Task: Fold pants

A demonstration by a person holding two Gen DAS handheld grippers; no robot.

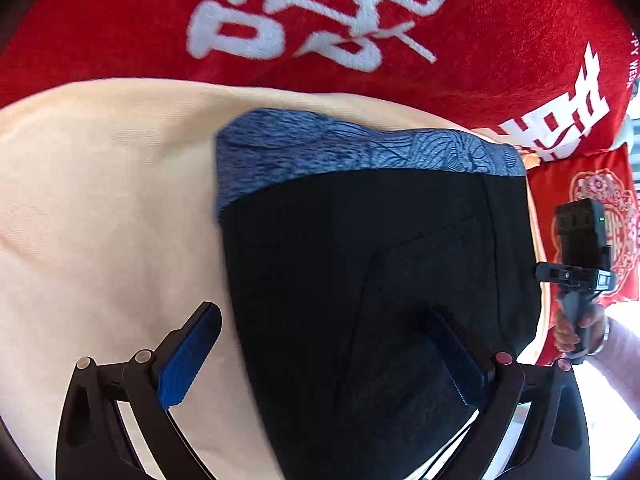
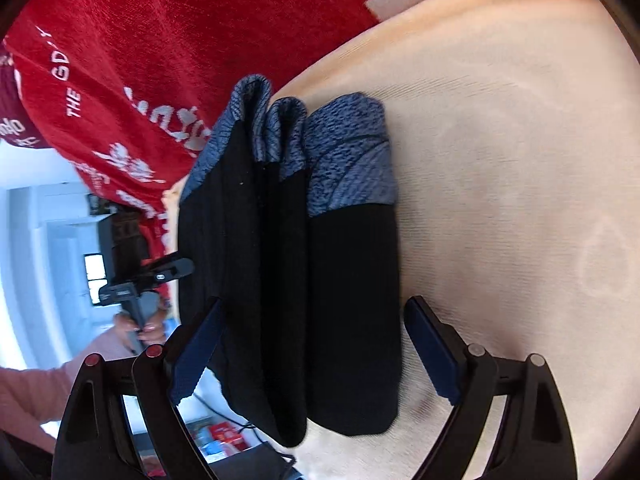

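The black pants with blue patterned cuffs (image 2: 288, 264) lie folded between both spread-apart, empty tools (image 1: 324, 360) (image 2: 316, 348), so next comes a tidy-up press.

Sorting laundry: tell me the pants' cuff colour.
Mottled blue cuff on black pants, clearest in right wrist view.

The left tool (image 1: 320, 360) has its fingers spread wide apart, gripping nothing. The right tool (image 2: 316, 350) is likewise splayed wide. Beside each tool, the other one shows held upright in a hand (image 1: 576, 330), a pale sleeve, probably pink, behind it.
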